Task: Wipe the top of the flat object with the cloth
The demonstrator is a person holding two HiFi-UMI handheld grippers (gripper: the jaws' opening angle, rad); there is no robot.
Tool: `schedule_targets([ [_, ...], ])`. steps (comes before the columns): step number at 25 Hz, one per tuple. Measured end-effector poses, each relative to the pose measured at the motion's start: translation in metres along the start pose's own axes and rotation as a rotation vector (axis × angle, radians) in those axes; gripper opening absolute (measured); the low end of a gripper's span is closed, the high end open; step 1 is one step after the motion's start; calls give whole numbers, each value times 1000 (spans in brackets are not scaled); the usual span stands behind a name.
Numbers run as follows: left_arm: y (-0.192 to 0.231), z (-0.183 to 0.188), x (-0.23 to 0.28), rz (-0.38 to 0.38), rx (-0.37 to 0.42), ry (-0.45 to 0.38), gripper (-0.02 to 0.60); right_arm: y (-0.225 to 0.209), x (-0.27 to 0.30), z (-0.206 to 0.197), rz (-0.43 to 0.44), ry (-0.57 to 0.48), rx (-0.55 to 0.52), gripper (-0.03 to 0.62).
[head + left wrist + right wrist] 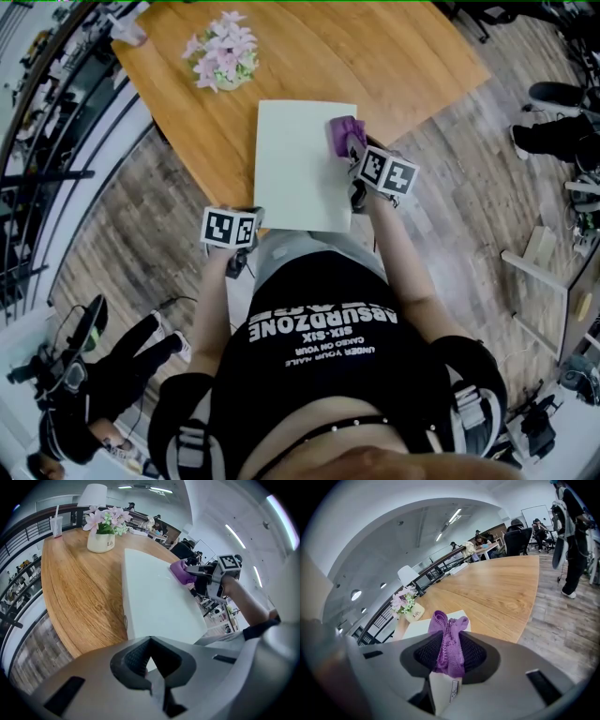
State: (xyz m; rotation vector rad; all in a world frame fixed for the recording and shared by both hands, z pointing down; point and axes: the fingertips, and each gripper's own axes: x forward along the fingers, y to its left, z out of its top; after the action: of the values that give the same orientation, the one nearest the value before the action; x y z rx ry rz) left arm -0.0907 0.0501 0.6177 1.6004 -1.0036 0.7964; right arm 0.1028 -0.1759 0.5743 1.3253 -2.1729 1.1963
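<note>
The black shirt (pixel 319 375) says ABSURDZONE and SIX-SIX, upside down. Its smaller lines are too tiny to read. The flower pot (pixel 101 542) reads "Life".

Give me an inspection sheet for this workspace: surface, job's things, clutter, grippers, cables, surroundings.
Surface: wooden table.
Job's things: white board lying flat at the table's near edge; purple cloth at its right edge.
Clutter: flower pot beyond the board; cup with straw at the far corner.
Grippers: right gripper shut on the cloth; left gripper closed on the board's near left corner.
Cables: one thin dark cable on the floor.
Surroundings: plank floor, railing, people nearby.
</note>
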Motion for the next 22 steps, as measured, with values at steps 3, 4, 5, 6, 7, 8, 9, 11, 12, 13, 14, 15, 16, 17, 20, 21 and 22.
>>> schedule_targets([
  [3,-1,0,0,-4,3,3,15,6,3,0,7,8,-5,121],
  [4,-2,0,0,-4,4,4,15,9,4,0,11,13,-5,121],
  [5,-2,0,0,-4,6,5,16,11,6,-1,14,18,-8,121],
  [6,-2,0,1,-4,7,5,15,13,8,-1,17,23,-11,121],
  [7,-2,0,1,-3,7,5,16,16,10,-2,19,27,-16,121],
  [8,-1,1,2,-3,7,4,17,19,12,-2,21,31,-21,121],
  [9,-1,1,2,-2,7,3,16,22,14,-2,22,35,-27,121],
  [11,0,1,2,0,7,-1,16,27,17,-3,22,43,-45,121],
  [12,-1,1,2,0,7,-3,15,30,18,-4,22,46,-53,121],
  [13,-1,0,1,0,7,-4,16,32,18,-4,24,50,-59,121],
  [14,-2,0,1,0,6,-5,15,35,19,-5,27,53,-64,121],
  [15,-2,0,0,1,5,-6,16,38,20,-5,30,57,-69,121],
  [16,-3,1,0,2,3,-8,15,41,21,-5,34,60,-75,121],
  [17,-2,1,0,3,2,-10,16,44,22,-5,37,63,-81,121],
  [20,-1,1,1,3,-8,-20,15,54,29,-8,50,74,-97,121],
  [21,0,2,1,2,-12,-23,17,57,32,-8,52,76,-105,121],
  [22,0,2,1,1,-16,-25,16,60,34,-9,53,78,-113,121],
])
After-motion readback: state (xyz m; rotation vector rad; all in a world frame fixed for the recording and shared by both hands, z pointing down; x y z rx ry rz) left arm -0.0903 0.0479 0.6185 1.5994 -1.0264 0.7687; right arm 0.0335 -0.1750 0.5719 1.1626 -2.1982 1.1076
